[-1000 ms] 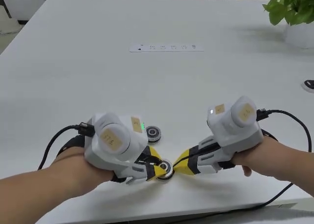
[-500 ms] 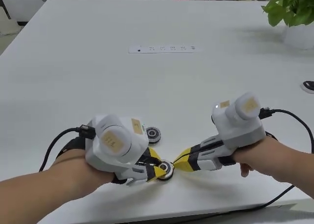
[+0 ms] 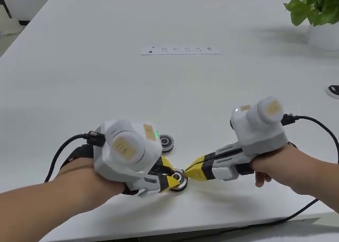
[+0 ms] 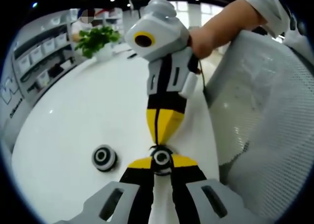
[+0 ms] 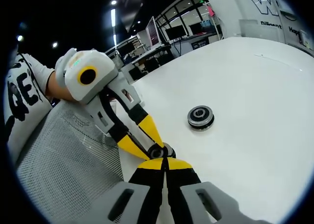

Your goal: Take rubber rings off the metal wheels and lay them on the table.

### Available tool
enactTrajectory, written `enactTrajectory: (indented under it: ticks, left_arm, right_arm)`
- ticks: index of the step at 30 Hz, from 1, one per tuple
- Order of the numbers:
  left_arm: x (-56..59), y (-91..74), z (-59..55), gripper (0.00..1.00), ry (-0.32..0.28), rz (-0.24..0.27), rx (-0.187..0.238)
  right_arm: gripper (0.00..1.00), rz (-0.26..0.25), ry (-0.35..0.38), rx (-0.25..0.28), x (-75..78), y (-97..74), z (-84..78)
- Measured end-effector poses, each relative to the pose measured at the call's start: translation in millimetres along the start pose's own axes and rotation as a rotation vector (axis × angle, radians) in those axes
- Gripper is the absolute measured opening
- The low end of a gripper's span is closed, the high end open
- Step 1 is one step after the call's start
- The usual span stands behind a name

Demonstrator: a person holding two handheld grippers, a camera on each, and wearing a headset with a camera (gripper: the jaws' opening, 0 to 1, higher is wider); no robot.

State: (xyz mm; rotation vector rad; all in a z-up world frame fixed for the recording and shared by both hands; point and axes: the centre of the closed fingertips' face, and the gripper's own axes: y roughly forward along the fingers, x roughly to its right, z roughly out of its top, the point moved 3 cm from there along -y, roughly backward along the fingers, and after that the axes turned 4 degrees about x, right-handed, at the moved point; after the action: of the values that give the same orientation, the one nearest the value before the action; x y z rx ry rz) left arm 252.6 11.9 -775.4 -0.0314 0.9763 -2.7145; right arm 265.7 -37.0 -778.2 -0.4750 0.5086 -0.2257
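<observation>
White worktop (image 3: 175, 93) takes most of the head view, smooth and glossy, so small metal parts should slide on it easily; green plant (image 3: 315, 6) at the far right corner, well apart from the work; left hand-held gripper (image 3: 172, 182) and right hand-held gripper (image 3: 192, 174) meet tip to tip at the near edge; power strip (image 3: 180, 51) lies far back, not involved; held wheel (image 3: 179, 179) sits between the two sets of tips, low over or on the worktop, cannot tell which; left jaws clenched on the held wheel from either side, clear in the left gripper view (image 4: 162, 158); right jaws drawn almost together at the wheel's rim, apparently pinching the rubber ring (image 4: 155, 153); second wheel (image 3: 166, 142) lies flat on the worktop just beyond the left hand-held gripper, ring on, untouched; handling guess: wheel small, stiff and dense for its size, with a slick metal face, so grip it across the hub or the flat sides; ring thin, soft and stretchy, seated snug, so take it at the outer edge and peel it over the rim; likely to snap back or slip from the tips if the bite is shallow.
</observation>
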Motion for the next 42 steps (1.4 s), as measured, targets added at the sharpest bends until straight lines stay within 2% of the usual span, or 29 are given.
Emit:
enactTrajectory:
  ticks: [19,20,21,22,24,25,29,42]
  left_arm:
    - [-0.6,0.0,-0.6,0.13,-0.008,0.005,0.000]
    - [-0.3,0.1,-0.5,0.13,-0.008,0.006,0.001]
    - [0.2,0.4,-0.3,0.13,-0.008,0.006,0.002]
    - [0.3,0.5,-0.1,0.13,-0.007,0.007,0.002]
    - [0.0,0.0,0.1,0.13,-0.005,0.005,0.005]
    - [-0.1,-0.1,0.1,0.13,-0.006,0.004,0.008]
    - [0.3,-0.8,0.3,0.13,0.001,-0.002,0.011]
    - [1.1,-5.9,3.0,0.16,-0.005,-0.030,0.025]
  right_arm:
    - [0.00,0.035,0.000,0.001,-9.2,6.3,3.1]
    - [0.00,0.048,0.001,0.005,-11.3,6.8,3.8]
    - [0.00,0.091,0.013,0.036,-18.0,8.0,8.7]
    - [0.00,0.108,0.042,0.038,-23.2,8.0,9.4]
    - [0.00,0.077,-0.063,-0.003,-21.2,8.0,7.3]
    - [0.00,0.079,-0.033,0.007,-22.0,8.3,7.0]
    - [0.00,0.062,-0.055,-0.014,-16.0,6.7,0.5]
    - [0.00,0.044,-0.024,0.019,-10.1,2.4,6.5]
